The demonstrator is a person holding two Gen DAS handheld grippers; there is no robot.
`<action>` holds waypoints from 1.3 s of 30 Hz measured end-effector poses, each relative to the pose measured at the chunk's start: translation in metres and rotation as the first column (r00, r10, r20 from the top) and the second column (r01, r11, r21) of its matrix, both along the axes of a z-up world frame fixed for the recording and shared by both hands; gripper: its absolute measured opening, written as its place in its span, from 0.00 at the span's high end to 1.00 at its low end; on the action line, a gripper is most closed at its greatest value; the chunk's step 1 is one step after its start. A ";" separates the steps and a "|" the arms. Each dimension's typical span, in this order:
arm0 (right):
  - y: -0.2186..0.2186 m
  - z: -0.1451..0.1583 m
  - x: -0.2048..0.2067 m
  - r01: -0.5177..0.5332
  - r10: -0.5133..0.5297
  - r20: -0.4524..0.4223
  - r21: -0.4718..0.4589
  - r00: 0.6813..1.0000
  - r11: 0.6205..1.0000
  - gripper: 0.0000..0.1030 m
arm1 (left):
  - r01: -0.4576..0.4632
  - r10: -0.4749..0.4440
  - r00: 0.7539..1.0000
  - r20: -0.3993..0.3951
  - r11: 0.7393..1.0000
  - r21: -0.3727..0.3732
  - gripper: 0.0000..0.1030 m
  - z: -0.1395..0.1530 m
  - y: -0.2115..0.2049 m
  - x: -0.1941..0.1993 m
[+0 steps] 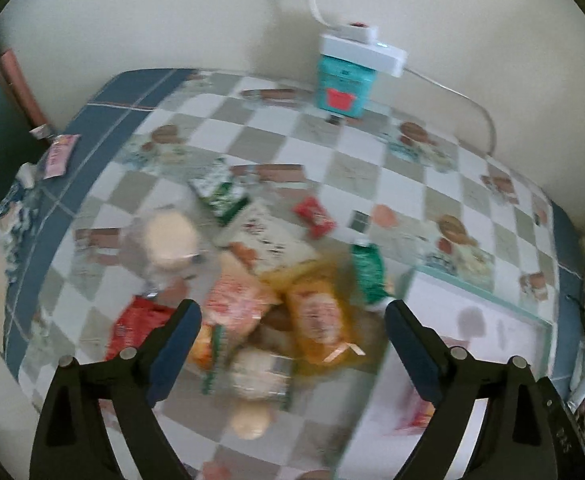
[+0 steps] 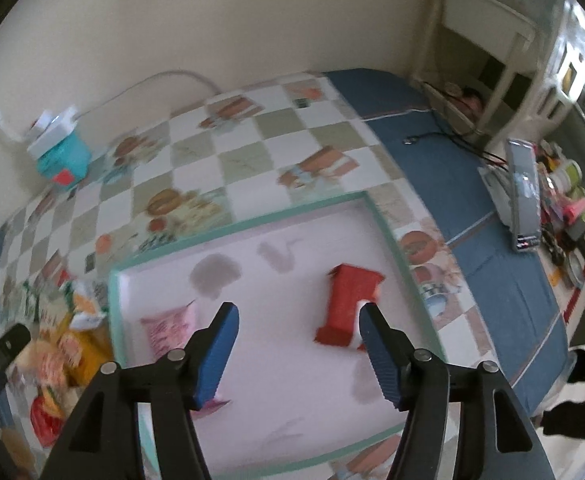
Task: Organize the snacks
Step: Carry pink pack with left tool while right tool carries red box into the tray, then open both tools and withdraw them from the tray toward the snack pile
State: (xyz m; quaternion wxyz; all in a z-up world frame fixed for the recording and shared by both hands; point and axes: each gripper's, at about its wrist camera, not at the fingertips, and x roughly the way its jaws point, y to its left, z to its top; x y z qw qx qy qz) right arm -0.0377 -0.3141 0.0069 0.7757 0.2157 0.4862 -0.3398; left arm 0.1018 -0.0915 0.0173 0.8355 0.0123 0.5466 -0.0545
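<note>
Both your claws are released above the snacks on the desk.

Your left claw [image 1: 292, 336] gapes over the blurred snack pile [image 1: 252, 292] beside the tray's [image 2: 388, 236] left edge, clasping nothing. Your right claw [image 2: 298, 340] hangs empty over the tray, where a red packet [image 2: 346, 304] and a pink packet [image 2: 170, 326] lie apart on its floor.

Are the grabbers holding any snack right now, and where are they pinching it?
Nothing is held. The left hand-held gripper is open above the snack pile; the right hand-held gripper is open over the tray.
</note>
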 end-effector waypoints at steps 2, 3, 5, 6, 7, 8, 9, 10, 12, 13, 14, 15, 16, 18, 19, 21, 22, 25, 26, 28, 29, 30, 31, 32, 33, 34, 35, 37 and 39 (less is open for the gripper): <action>0.006 0.001 0.002 -0.020 0.020 0.000 -0.004 1.000 1.000 0.32 | -0.014 0.014 1.000 -0.002 1.000 0.003 0.08 -0.001 0.012 0.001; 0.009 0.003 0.003 -0.021 0.021 -0.002 -0.021 1.000 1.000 0.32 | -0.020 0.020 1.000 -0.005 1.000 0.004 0.08 -0.002 0.016 0.002; 0.008 0.007 0.000 -0.010 0.010 0.000 -0.049 1.000 0.999 0.31 | -0.043 0.043 0.999 -0.009 0.999 -0.009 0.08 -0.002 0.030 0.004; 0.007 0.009 -0.002 -0.004 0.004 0.003 -0.053 1.000 0.999 0.31 | -0.053 0.053 0.999 -0.013 0.998 -0.017 0.08 -0.002 0.035 0.004; 0.006 0.010 -0.004 0.004 -0.003 0.008 -0.055 1.000 0.998 0.30 | -0.073 0.072 0.997 -0.021 0.997 -0.032 0.08 -0.003 0.044 0.005; 0.007 0.011 -0.007 0.010 -0.009 0.013 -0.055 1.000 0.998 0.29 | -0.091 0.090 0.996 -0.028 0.995 -0.044 0.08 -0.003 0.051 0.005; 0.007 0.012 -0.008 0.012 -0.011 0.015 -0.054 1.000 0.998 0.28 | -0.114 0.112 0.993 -0.036 0.992 -0.054 0.08 -0.003 0.061 0.005; 0.008 0.012 -0.009 0.013 -0.012 0.016 -0.052 1.000 0.999 0.28 | -0.128 0.126 0.991 -0.038 0.990 -0.057 0.08 -0.003 0.067 0.005; 0.013 0.013 -0.010 0.014 -0.013 0.022 -0.045 1.000 0.999 0.28 | -0.157 0.155 0.987 -0.037 0.987 -0.046 0.08 -0.002 0.081 0.005; 0.016 0.014 -0.009 0.007 -0.006 0.028 -0.042 1.000 0.999 0.28 | -0.167 0.165 0.986 -0.031 0.985 -0.038 0.08 -0.001 0.086 0.005; 0.019 0.015 -0.007 -0.001 0.002 0.032 -0.040 0.999 0.999 0.28 | -0.175 0.174 0.984 -0.026 0.984 -0.029 0.08 0.000 0.090 0.005; 0.024 0.016 -0.006 -0.011 0.013 0.038 -0.038 0.999 0.999 0.27 | -0.187 0.187 0.982 -0.015 0.982 -0.016 0.08 0.002 0.098 0.004; 0.030 0.017 -0.004 -0.021 0.022 0.046 -0.035 0.999 0.999 0.27 | -0.196 0.196 0.981 -0.009 0.981 -0.008 0.08 0.004 0.103 0.003; 0.039 0.018 -0.001 -0.031 0.033 0.055 -0.032 0.998 0.999 0.27 | -0.213 0.213 0.977 0.003 0.977 0.002 0.08 0.007 0.115 0.003; 0.045 0.020 0.002 -0.042 0.043 0.058 -0.033 0.997 0.999 0.27 | -0.227 0.227 0.974 0.010 0.974 0.003 0.08 0.009 0.123 0.002; 0.058 0.021 0.008 -0.063 0.065 0.064 -0.034 0.996 0.997 0.26 | -0.251 0.251 0.968 0.003 0.968 -0.004 0.08 0.010 0.137 0.002; 0.064 0.022 0.011 -0.075 0.077 0.066 -0.034 0.995 0.997 0.26 | -0.260 0.260 0.966 -0.005 0.965 -0.012 0.08 0.009 0.143 0.002; 0.082 0.020 0.021 -0.109 0.111 0.068 -0.026 0.992 0.994 0.23 | -0.287 0.286 0.958 -0.031 0.958 -0.027 0.08 0.005 0.158 0.003; 0.090 0.019 0.025 -0.123 0.124 0.063 -0.025 0.990 0.992 0.23 | -0.297 0.296 0.955 -0.035 0.955 -0.024 0.08 0.004 0.163 0.003; 0.102 0.017 0.032 -0.146 0.147 0.053 -0.027 0.988 0.989 0.23 | -0.311 0.311 0.950 -0.035 0.950 -0.016 0.08 0.004 0.172 0.004; 0.106 0.016 0.034 -0.154 0.155 0.050 -0.026 0.987 0.988 0.23 | -0.316 0.316 0.948 -0.035 0.949 -0.014 0.08 0.004 0.176 0.004; 0.113 0.015 0.037 -0.166 0.167 0.047 -0.024 0.985 0.986 0.23 | -0.325 0.324 0.945 -0.036 0.946 -0.012 0.08 0.003 0.181 0.005; 0.119 0.014 0.041 -0.180 0.180 0.045 -0.019 0.983 0.984 0.23 | -0.335 0.334 0.942 -0.036 0.942 -0.010 0.08 0.002 0.186 0.006; 0.125 0.013 0.045 -0.191 0.192 0.047 -0.014 0.980 0.981 0.23 | -0.345 0.345 0.938 -0.037 0.938 -0.009 0.08 0.001 0.191 0.006; 0.129 0.012 0.048 -0.199 0.200 0.048 -0.009 0.979 0.980 0.23 | -0.362 0.362 0.931 -0.038 0.932 -0.007 0.08 0.000 0.198 0.007; 0.134 0.011 0.050 -0.208 0.208 0.048 -0.006 0.977 0.978 0.23 | -0.376 0.375 0.926 -0.039 0.927 -0.005 0.08 -0.002 0.204 0.008; 0.141 0.010 0.054 -0.222 0.222 0.048 -0.003 0.974 0.975 0.23 | -0.386 0.385 0.922 -0.042 0.923 -0.003 0.08 -0.004 0.210 0.009; 0.150 0.008 0.060 -0.238 0.237 0.046 0.000 0.970 0.971 0.23 | -0.401 0.400 0.915 -0.049 0.916 -0.002 0.08 -0.007 0.221 0.010; 0.160 0.004 0.066 -0.255 0.255 0.044 0.015 0.966 0.967 0.23 | -0.419 0.418 0.907 -0.055 0.908 -0.002 0.08 -0.011 0.232 0.011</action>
